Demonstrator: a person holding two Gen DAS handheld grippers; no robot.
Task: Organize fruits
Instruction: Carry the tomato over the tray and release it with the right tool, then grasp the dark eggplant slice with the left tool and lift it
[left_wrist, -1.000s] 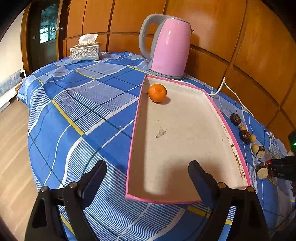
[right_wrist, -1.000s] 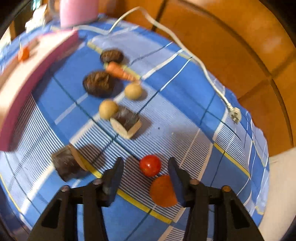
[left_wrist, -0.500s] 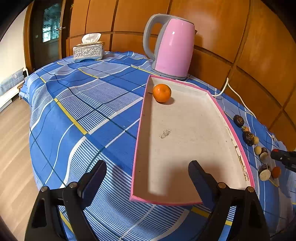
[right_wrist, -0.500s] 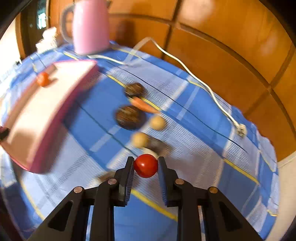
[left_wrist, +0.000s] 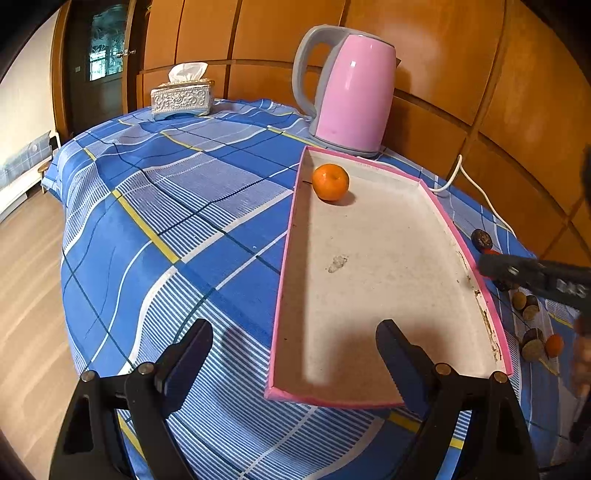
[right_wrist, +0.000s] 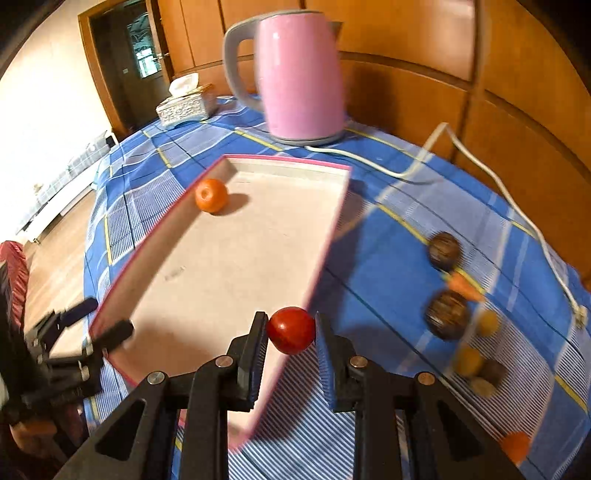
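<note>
A small red tomato (right_wrist: 291, 329) is pinched between the pads of my right gripper (right_wrist: 290, 319), which is shut on it. The tomato hangs above the right rim of the pink-edged tray (right_wrist: 334, 229). An orange mandarin (right_wrist: 211, 195) lies in the tray's far corner, and the left wrist view shows the same mandarin (left_wrist: 330, 182) too. My left gripper (left_wrist: 293, 328) stands wide open with nothing in it, straddling the tray's near left corner (left_wrist: 286, 295). In that view the right gripper (left_wrist: 491, 266) reaches in from the right, over the tray's rim.
A pink kettle (left_wrist: 354, 92) with a white cord (left_wrist: 476, 188) stands behind the tray, and a tissue box (left_wrist: 183, 98) sits at the far left. Several dark fruits (right_wrist: 447, 314), a carrot piece (right_wrist: 465, 290) and a small orange fruit (right_wrist: 515, 445) lie on the blue cloth right of the tray.
The right gripper closed on the tomato, lifted it off the cloth and carried it left to the tray's right rim. The left gripper kept still and open.
</note>
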